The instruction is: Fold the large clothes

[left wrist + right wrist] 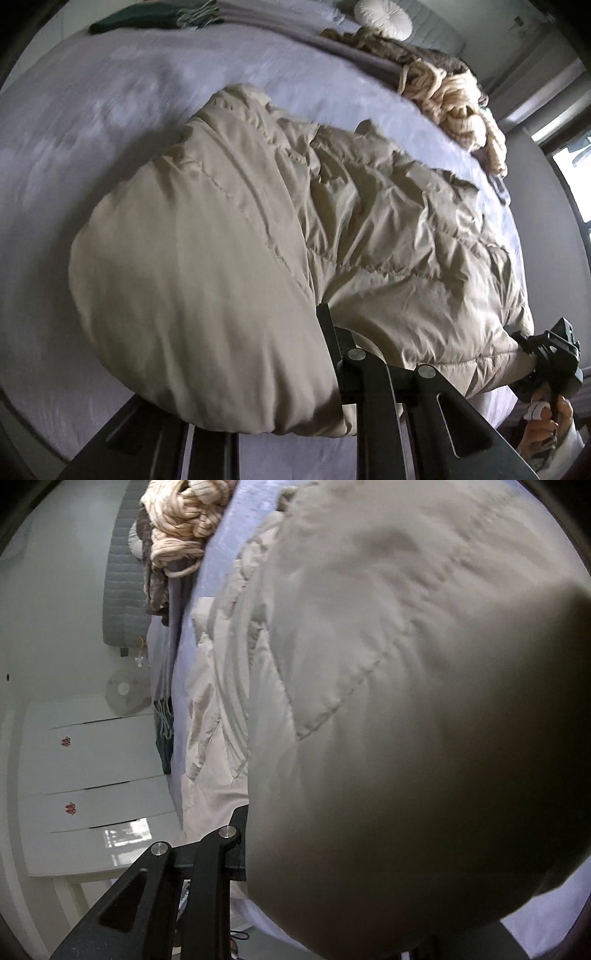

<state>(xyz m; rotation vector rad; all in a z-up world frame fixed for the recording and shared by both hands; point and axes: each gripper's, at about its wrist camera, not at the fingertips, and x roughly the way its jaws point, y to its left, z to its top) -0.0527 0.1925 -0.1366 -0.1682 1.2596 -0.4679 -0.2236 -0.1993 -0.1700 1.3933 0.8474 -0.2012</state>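
Note:
A beige puffer jacket (295,206) lies across the lavender bed (92,122), its near part lifted and folded back toward me. My left gripper (310,332) is shut on the jacket's near edge. One black finger (327,325) shows and the cloth hides the other. At the right edge a hand holds my right gripper (532,347), shut on the jacket's hem. In the right wrist view the jacket (406,701) fills most of the picture. There the right gripper (258,827) pinches the cloth, which drapes over one finger.
A chunky cream knit blanket (454,99) is heaped at the bed's far right, beside a round white pillow (384,18). A dark green throw (147,18) lies at the far left. White drawers (92,775) stand beyond the bed. A window (576,173) is at the right.

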